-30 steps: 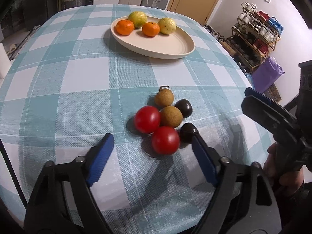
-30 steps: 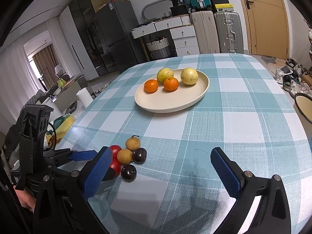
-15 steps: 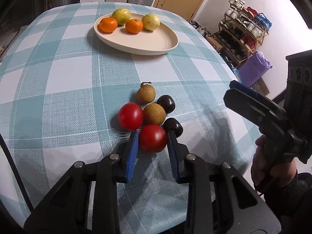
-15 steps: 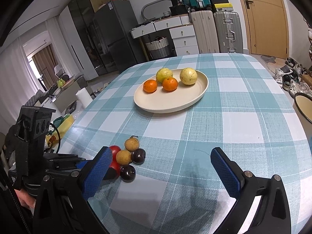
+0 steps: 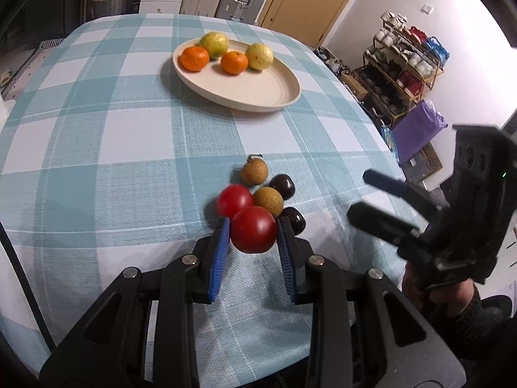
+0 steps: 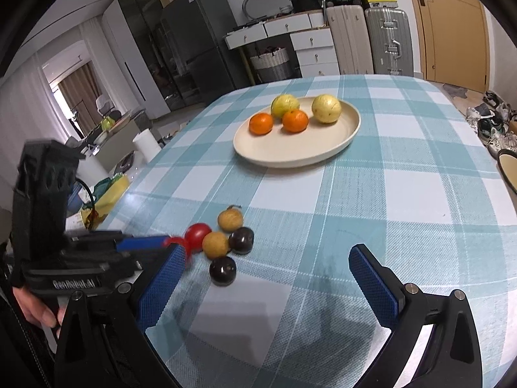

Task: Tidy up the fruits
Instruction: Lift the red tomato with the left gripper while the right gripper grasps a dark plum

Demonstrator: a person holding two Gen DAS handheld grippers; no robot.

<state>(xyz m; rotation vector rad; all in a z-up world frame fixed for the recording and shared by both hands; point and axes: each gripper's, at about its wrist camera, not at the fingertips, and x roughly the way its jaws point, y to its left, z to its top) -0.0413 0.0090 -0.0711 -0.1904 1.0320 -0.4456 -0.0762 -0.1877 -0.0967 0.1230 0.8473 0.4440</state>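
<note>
My left gripper [image 5: 253,223] is shut on a red tomato [image 5: 253,237] and holds it just above the checked cloth. Behind it lie a second tomato [image 5: 234,199], two brown fruits [image 5: 254,170] [image 5: 269,199] and two dark fruits [image 5: 282,186] [image 5: 293,220]. A cream plate [image 5: 258,92] farther back carries two oranges [image 5: 194,59] and two yellow-green fruits [image 5: 259,56]. My right gripper [image 6: 266,255] stands open over bare cloth, right of the cluster [image 6: 215,244]. In the right wrist view its left finger hides most of the held tomato.
The table's right edge [image 5: 381,135] drops toward a shoe rack [image 5: 404,74] and a purple bag [image 5: 420,129]. A person's hand [image 6: 35,307] holds the left gripper's handle. Suitcases [image 6: 387,38] and drawers stand beyond the table's far end.
The left jaws closed on the nearest red tomato and raised it slightly off the cloth. The right gripper stayed open and nearly still.
</note>
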